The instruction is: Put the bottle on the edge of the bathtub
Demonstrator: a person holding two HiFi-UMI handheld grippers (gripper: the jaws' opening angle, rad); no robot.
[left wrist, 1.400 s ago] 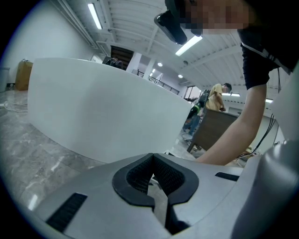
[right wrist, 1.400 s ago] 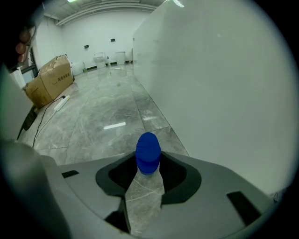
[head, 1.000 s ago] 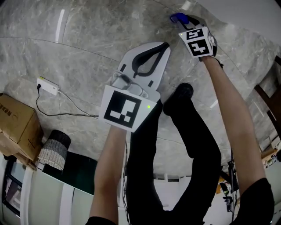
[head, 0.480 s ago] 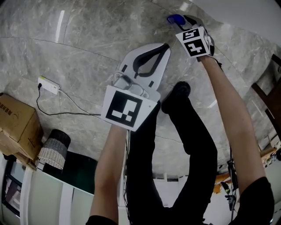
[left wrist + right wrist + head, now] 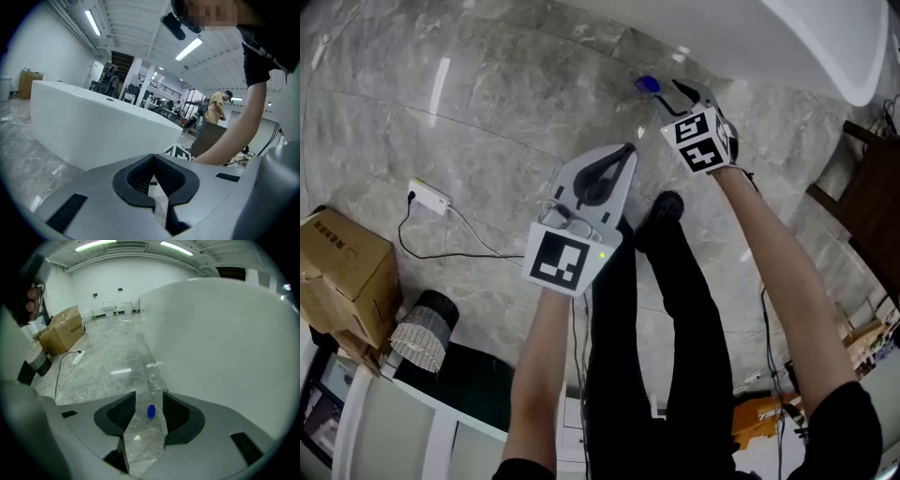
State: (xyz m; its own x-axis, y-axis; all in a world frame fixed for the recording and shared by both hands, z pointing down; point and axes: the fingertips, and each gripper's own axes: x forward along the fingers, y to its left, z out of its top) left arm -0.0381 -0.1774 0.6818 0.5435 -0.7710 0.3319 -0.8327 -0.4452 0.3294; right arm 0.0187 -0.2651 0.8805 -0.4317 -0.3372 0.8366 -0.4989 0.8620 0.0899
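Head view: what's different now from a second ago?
The left gripper and right gripper have both lifted away from the floor. The right one's jaws have just been opening, nothing between them; the blue object it was beside lies on the floor below. The white bathtub has come into view. The left gripper stays shut and empty; cardboard box and power strip haven't moved.

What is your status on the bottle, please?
Left gripper jaws shut, empty. Right gripper jaws have just been opening, nothing between. Small blue thing, likely the bottle, on floor near bathtub. Nothing seen blocking.
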